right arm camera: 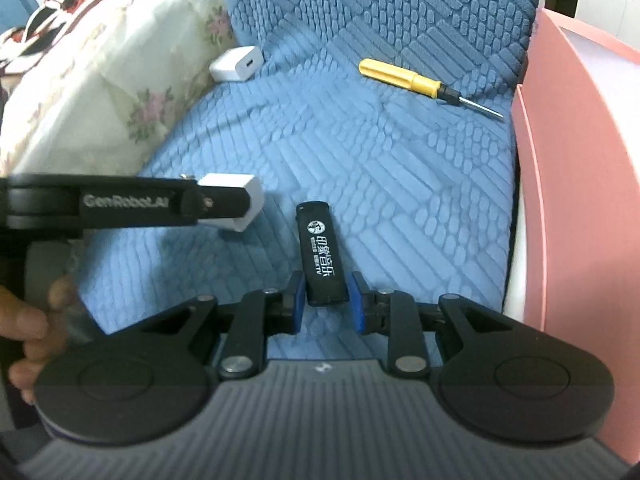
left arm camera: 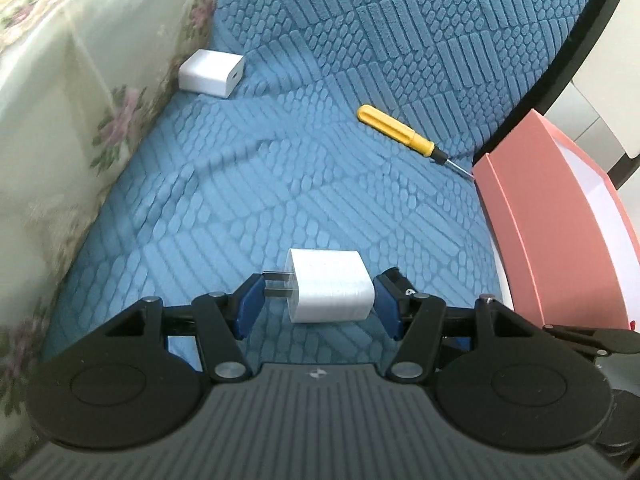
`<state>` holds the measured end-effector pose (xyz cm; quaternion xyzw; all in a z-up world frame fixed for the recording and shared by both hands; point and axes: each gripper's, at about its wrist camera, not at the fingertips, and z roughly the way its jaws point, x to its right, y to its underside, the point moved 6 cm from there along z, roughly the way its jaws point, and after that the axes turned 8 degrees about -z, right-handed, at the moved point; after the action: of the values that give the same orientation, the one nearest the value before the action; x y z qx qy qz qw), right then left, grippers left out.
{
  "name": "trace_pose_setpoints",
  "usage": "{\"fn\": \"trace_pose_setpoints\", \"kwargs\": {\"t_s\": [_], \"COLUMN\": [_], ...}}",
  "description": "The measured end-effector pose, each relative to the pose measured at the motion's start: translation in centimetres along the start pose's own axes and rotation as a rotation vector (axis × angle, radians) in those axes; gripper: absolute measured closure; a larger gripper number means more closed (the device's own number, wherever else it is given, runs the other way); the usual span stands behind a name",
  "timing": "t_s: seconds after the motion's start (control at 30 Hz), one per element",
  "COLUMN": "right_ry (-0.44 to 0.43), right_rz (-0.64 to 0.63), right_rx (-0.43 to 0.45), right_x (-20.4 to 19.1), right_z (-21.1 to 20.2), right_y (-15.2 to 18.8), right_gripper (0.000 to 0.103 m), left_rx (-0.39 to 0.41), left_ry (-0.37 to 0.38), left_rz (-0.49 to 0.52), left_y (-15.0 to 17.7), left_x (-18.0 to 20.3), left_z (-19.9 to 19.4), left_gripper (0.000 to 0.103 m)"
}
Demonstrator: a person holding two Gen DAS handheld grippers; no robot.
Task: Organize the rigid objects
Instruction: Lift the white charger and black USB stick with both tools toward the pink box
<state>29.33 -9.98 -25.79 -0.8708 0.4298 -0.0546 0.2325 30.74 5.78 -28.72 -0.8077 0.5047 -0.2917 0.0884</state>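
Observation:
My left gripper [left arm camera: 318, 300] is shut on a white plug charger [left arm camera: 330, 285], its prongs against the left pad, held just above the blue cushion [left arm camera: 304, 152]. The same charger [right arm camera: 244, 204] shows in the right wrist view behind the left gripper's arm. My right gripper [right arm camera: 325, 300] is shut on a black lighter [right arm camera: 322, 254] with white print, low over the cushion. A second white charger [left arm camera: 211, 73] lies at the far left by the floral cloth; it also shows in the right wrist view [right arm camera: 237, 64]. A yellow-handled screwdriver [left arm camera: 400, 130] lies far right, also seen from the right wrist [right arm camera: 404, 76].
A pink box [left arm camera: 560, 232] with a white inside stands at the right edge of the cushion, and shows in the right wrist view [right arm camera: 580, 184]. A floral cloth [left arm camera: 60, 120] rises along the left side. The screwdriver tip touches the box's corner.

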Motion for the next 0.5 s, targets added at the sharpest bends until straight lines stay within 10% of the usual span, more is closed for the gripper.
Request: {"fn": "trace_pose_setpoints", "kwargs": {"t_s": [0.5], "right_ry": [0.021], "right_rz": [-0.026], "right_rx": [0.006], "right_x": [-0.3], "right_z": [2.6], "right_y": [-0.7], "right_gripper": [0.071], "left_rx": [-0.001], "left_ry": [-0.018], "left_rz": [-0.023], "left_y": [-0.3], "left_x": [-0.3], "left_z": [0.4], "left_gripper": [0.038]}}
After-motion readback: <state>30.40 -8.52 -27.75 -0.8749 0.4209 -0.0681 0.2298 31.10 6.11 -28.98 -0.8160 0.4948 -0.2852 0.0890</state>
